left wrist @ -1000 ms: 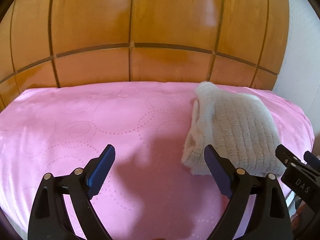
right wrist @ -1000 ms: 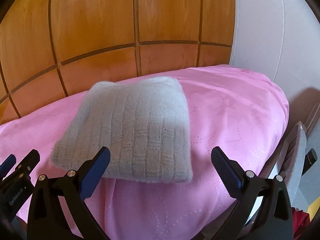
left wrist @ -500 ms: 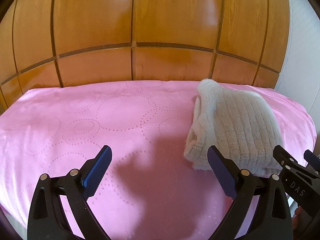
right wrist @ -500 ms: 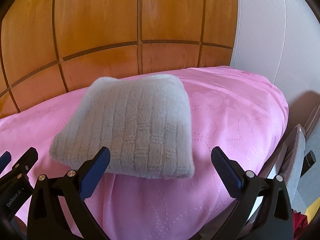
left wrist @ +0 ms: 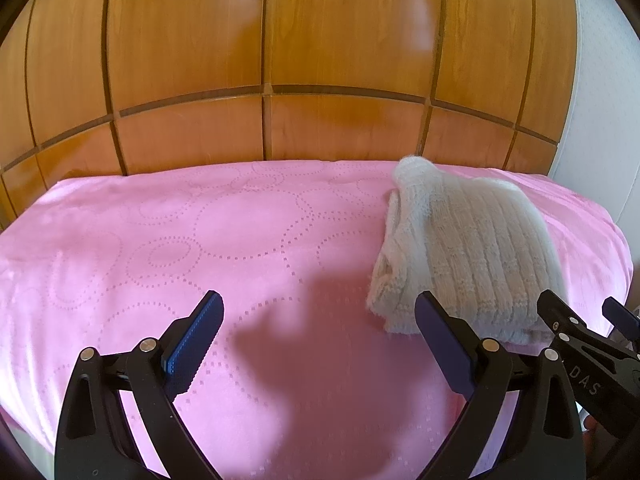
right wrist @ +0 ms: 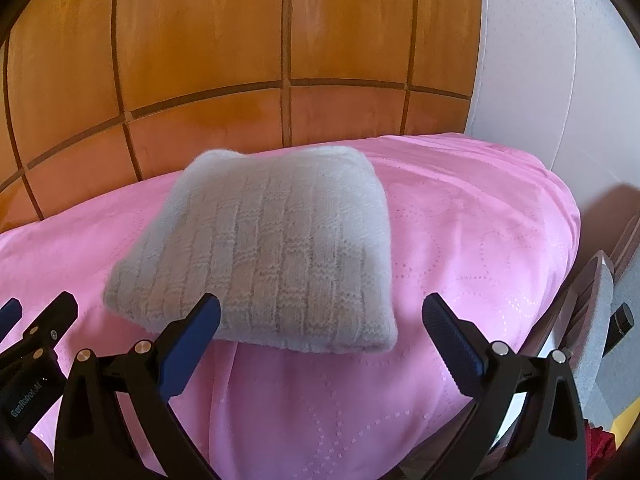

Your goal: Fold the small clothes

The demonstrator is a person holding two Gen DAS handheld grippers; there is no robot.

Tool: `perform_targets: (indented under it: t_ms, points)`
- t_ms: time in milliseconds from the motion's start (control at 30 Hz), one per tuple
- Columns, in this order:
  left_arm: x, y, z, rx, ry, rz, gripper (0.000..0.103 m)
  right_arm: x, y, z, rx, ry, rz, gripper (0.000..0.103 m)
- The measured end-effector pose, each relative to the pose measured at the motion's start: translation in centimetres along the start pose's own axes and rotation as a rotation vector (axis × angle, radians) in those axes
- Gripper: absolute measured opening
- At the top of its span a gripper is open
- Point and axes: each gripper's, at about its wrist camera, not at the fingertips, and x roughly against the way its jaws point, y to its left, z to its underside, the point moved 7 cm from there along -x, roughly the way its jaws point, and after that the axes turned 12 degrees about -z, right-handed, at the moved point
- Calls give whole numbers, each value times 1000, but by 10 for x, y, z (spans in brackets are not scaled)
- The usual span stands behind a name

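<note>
While sitting folded into a chunky square, pale knit sweater (right wrist: pixel 264 256) on the right end of the pink bedspread (left wrist: pixel 200 240), left gripper (left wrist: pixel 316 336) wide open just beside it, right gripper (right wrist: pixel 320 328) spread too, holding nothing, wood-panel wall (left wrist: pixel 264 40) behind.

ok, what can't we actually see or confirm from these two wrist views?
- Underside and inner layers of the folded knit: hidden by its own top layer, both views.
- Its near edge: partly covered by the right gripper finger in the right wrist view, and by the left gripper finger in the left wrist view.
- Dark red item: cut off by the right wrist frame edge, unidentifiable.
- Hands: out of frame.
</note>
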Motion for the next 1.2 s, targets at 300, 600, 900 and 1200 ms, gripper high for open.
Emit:
perform_targets:
  t_ms: [300,600,900,1200]
  points:
    - [3,4,-1,6,-7,3,99,-3,3,2,-4,9,-25,101]
    - [7,4,0,5,-15,1,99,-2,3,2,-9,7,-39,101]
    - [8,4,2,7,-10,21,99,-5,4,5,-10,24,-56,101]
    - [-6,5,9,24,54,3,99,-3,-7,-4,-54,-3,-94,101]
